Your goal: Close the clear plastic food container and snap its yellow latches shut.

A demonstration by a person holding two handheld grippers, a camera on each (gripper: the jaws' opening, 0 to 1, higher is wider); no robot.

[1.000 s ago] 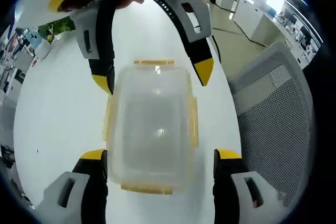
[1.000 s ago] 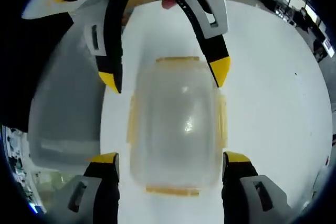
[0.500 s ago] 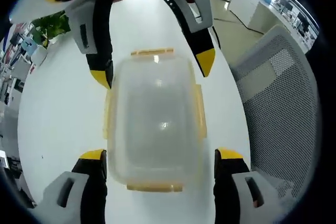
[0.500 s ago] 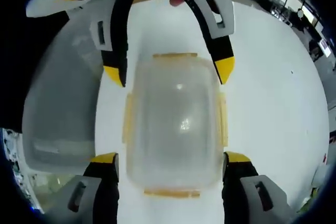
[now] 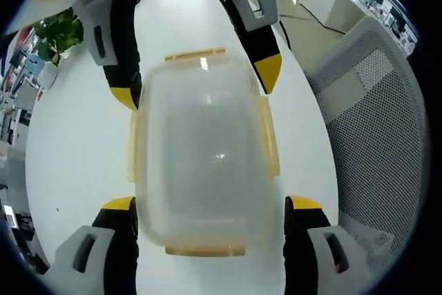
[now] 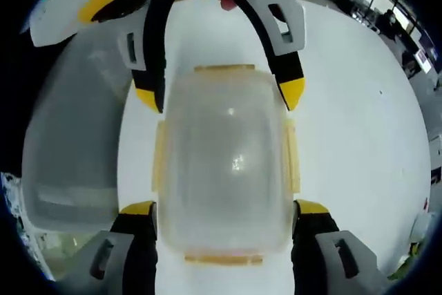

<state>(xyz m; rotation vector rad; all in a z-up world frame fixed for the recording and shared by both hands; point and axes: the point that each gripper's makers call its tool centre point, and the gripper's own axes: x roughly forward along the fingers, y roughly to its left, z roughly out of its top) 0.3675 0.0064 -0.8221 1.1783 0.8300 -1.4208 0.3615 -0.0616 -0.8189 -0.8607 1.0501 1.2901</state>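
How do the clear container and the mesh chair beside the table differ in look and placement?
The clear container is smooth, translucent plastic with yellow latches; the mesh chair is grey perforated fabric. The container sits on the white table between both grippers' open jaws; the chair stands off the table's edge. Both are pale.

The clear plastic container (image 5: 202, 153) sat flat with its frosted lid on top, rectangular with rounded corners. Yellow latches (image 5: 270, 144) ran along all four edges; whether they were snapped down could not be told. In the left gripper view it lay between that gripper's two yellow-tipped fingers (image 5: 302, 205), its far end between the other pair. In the right gripper view the container (image 6: 224, 164) lay likewise between both pairs.
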